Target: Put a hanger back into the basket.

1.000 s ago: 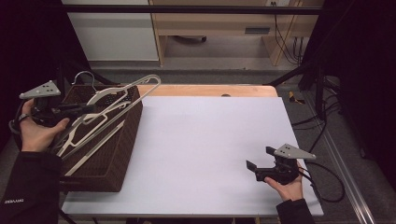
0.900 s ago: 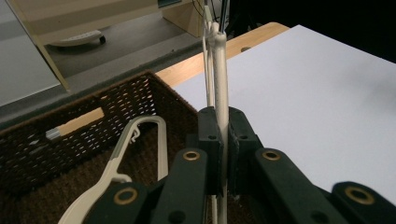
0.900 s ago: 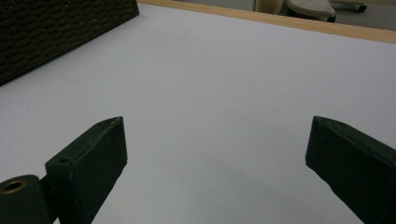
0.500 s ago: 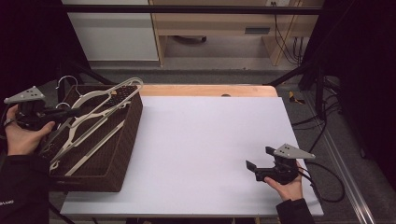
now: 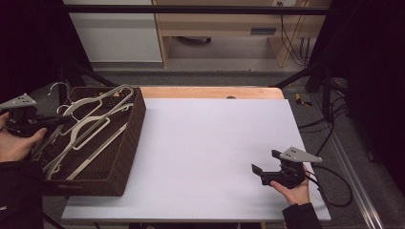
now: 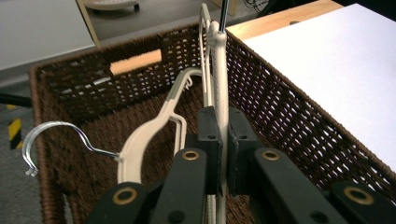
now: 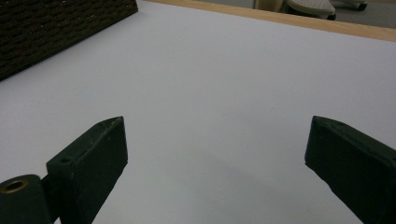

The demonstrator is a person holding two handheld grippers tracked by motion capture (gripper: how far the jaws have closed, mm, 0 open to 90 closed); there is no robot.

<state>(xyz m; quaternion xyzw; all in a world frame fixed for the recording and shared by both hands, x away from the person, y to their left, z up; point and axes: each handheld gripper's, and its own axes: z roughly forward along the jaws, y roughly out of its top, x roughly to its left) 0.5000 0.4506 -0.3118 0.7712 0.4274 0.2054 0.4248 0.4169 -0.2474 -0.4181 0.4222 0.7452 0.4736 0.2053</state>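
White table is seen with a wicker basket at its left. The left gripper is closed on a cream hanger, whose long axis runs away from the jaws over the basket. The right gripper is held open, far right.

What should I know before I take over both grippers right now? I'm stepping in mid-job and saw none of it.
Left gripper: shut on a cream hanger, clamped on its bar over the wicker basket at the table's left end.
Right gripper: open, holding nothing, low over the white table top near its right front corner.
Things: the held hanger leans on the basket's far rim; more cream hangers lie loose in the basket, one with a metal hook.
Done: one hanger gripped; none lies on the table.
Left: probably lift it clear of the others without snagging.
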